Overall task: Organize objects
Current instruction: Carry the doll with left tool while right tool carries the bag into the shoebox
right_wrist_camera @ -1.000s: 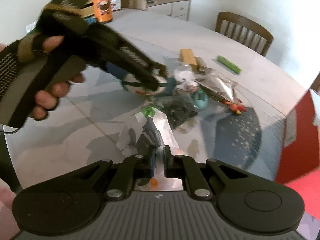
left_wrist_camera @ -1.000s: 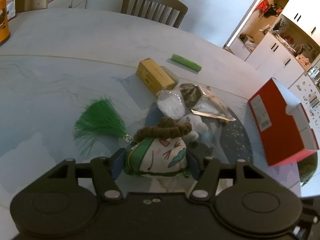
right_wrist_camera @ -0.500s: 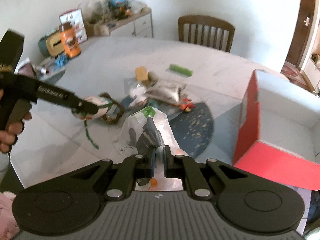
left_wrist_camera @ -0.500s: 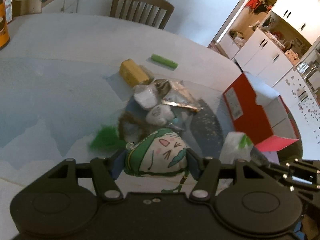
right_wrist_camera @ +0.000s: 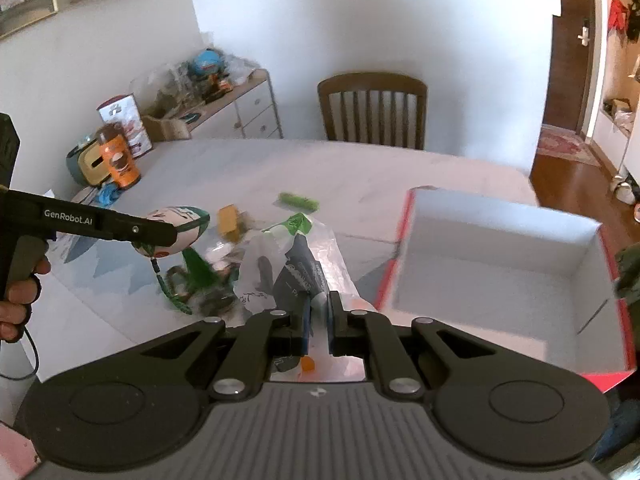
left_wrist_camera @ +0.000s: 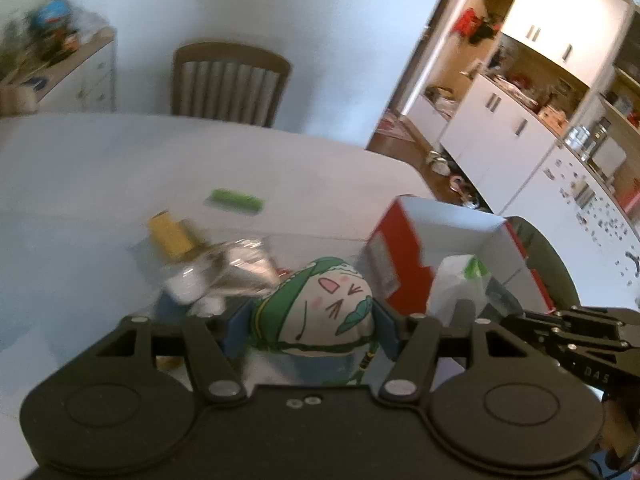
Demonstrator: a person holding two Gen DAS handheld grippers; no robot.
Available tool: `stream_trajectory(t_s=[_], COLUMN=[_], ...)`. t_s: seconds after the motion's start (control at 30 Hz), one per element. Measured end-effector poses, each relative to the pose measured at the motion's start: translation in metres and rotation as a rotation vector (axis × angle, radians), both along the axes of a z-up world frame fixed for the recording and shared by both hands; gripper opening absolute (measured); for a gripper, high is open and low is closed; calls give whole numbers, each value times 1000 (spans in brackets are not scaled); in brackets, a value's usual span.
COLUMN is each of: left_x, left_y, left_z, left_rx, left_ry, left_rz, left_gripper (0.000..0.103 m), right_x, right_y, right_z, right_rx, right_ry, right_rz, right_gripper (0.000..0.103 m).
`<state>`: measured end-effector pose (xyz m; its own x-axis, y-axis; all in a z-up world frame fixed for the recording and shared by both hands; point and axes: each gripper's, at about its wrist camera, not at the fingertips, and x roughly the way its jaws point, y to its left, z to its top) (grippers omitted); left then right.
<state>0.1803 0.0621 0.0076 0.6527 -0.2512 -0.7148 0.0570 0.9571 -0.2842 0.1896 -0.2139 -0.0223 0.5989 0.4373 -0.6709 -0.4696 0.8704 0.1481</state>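
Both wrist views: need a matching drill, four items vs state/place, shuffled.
Items:
1. plush pouch
2. plastic bag
3. red box
4. green stick

States:
A. lying on the table, untouched
B. open, nothing visible inside
C. held in the left claw, off the table
D. pinched in the right claw

Pairs: 1-C, 2-D, 3-B, 4-A
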Motion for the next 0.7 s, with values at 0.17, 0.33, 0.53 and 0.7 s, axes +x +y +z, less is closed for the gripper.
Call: stream_trajectory(t_s=[0.17, 0.33, 0.53, 0.7], left_x=[28, 53, 83, 106], left_y=[-51, -96, -141, -167], left_z=[10, 12, 15, 22], left_rx=[24, 36, 66, 38], left_ry=[-27, -30, -37, -42], left_rz=[-61, -120, -185, -217], left_gripper=[62, 62, 62, 62], right_x=[18, 36, 60, 82], right_y=[-34, -68, -103, -127], right_z=[3, -1, -6, -12], right_rx=[-21, -33, -40, -55], right_ry=[-15, -8, -2, 16], right_rz=[-25, -73, -139, -191], right_gripper=[8, 8, 8, 8])
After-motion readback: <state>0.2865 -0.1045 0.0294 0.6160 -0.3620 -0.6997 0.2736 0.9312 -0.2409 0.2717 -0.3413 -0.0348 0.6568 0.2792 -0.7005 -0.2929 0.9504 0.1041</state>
